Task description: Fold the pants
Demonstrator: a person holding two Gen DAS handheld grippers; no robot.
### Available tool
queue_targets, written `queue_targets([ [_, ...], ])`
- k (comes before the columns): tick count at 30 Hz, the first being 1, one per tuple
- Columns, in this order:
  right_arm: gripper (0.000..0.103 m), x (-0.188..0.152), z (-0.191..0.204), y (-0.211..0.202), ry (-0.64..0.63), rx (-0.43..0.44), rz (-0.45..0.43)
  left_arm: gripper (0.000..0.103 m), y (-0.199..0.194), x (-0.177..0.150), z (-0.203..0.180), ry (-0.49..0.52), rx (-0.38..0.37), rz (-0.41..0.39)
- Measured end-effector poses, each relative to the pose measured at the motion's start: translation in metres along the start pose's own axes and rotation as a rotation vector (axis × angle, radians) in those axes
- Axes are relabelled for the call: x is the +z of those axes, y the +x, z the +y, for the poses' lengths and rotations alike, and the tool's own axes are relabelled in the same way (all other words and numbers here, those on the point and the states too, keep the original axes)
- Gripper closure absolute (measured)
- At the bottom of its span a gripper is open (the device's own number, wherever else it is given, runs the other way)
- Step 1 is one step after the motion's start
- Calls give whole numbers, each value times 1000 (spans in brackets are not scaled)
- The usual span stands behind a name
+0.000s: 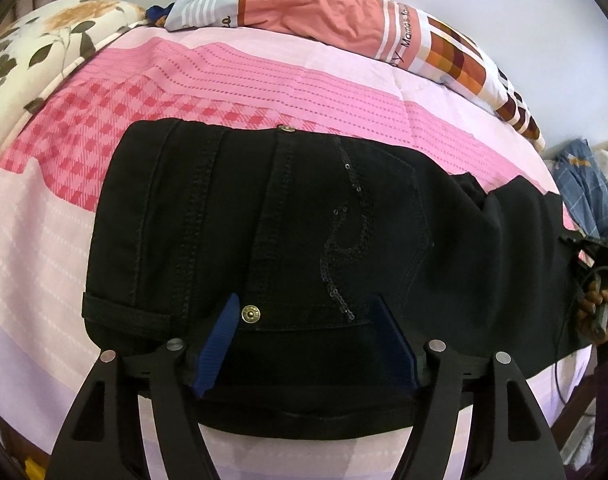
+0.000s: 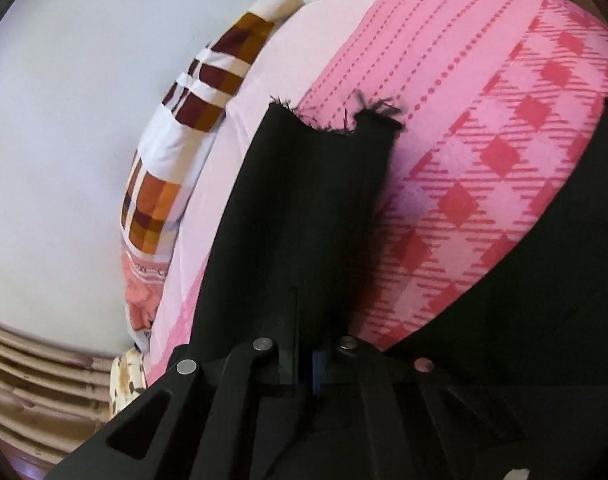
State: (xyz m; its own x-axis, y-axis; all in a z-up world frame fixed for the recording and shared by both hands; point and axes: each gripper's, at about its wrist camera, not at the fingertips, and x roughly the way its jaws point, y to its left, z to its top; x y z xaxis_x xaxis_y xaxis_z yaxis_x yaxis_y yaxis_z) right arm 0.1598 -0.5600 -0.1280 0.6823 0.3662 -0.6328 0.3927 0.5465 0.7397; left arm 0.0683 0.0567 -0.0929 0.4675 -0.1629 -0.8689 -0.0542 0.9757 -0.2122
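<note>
Now pants [image 1: 304, 220] waistband between spread left fingers [image 1: 220, 340]; right fingers pinch leg.

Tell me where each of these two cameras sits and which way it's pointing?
Left wrist: on the left gripper, looking down at the black pants on the pink bedsheet; its open blue fingers and a hand show.
Right wrist: on the right gripper, shut on a pants leg's frayed hem.
Shared: pants, sheet, patchwork pillow.
</note>
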Motion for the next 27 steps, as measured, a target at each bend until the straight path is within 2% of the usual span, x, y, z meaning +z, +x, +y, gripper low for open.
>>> queue_targets([
  [4,98,-10,-7,-54,53,52,-90,33,-1,1,-2,13,7,9],
  [10,98,-33,-29,-126,91,17,-129,33,-8,1,2,-15,-23,24],
  [14,98,-54,-67,-142,181,-22,-100,33,-13,-7,-3,6,-33,23],
  [17,98,-68,-89,-147,255,-21,-90,33,-14,-13,-9,56,-7,25],
  [25,99,-78,-87,-165,244,-12,-110,33,-23,-16,-16,112,0,-7],
  [27,99,-79,-101,-161,296,13,-97,33,-25,-17,-16,116,0,-19],
])
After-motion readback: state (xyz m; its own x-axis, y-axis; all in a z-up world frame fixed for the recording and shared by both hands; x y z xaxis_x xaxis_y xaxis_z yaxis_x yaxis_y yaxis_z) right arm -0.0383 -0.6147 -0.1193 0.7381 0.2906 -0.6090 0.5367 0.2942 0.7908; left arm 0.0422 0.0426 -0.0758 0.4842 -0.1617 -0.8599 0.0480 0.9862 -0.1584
